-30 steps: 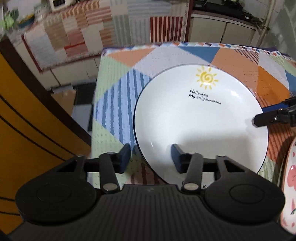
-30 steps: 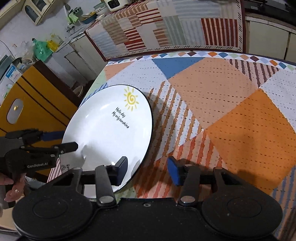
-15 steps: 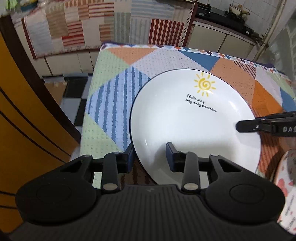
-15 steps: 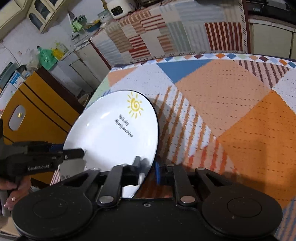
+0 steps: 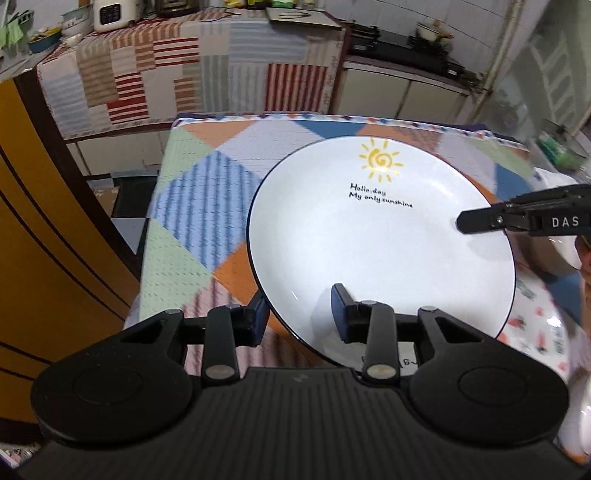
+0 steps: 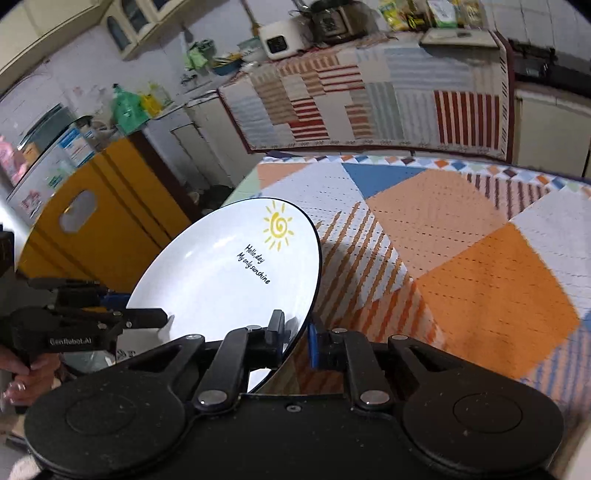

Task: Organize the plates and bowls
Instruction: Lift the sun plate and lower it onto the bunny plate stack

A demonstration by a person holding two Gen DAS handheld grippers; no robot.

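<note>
Closest thing to me was the left hand-held gripper (image 5: 299,314), chunky matte black plastic with ribbed housing and blue pads. Its two fingers sat one on each side of the near rim of the white plate (image 5: 380,236), one finger under the edge and one on top, but the gap looked fairly wide and I couldn't tell if they were really pinching it. The other side of the plate was in the right hand-held gripper (image 6: 295,338), and that one was closed down narrow right on the rim, clamped on it. From the right wrist view the plate (image 6: 229,273) was tilted and lifted off the cloth, held up over the left part of the table.

The plate itself was round, glossy, shallow, with a thin dark line around the edge. It had a yellow spiral sun drawn on it and black script reading "Hello day / My only sunshine". One gripper body said "GenRobot.AI", the other showed "DAS".

Off to the right, partly under the plate, was another plate with a pink pattern (image 5: 543,332), blurry.

The table (image 6: 480,266) wore a textured waffle-weave patchwork cloth in orange, blue, green and striped diamonds. Beyond it, a counter draped in striped patchwork fabric (image 5: 192,66), with a white rice cooker (image 5: 112,14) on top.
</note>
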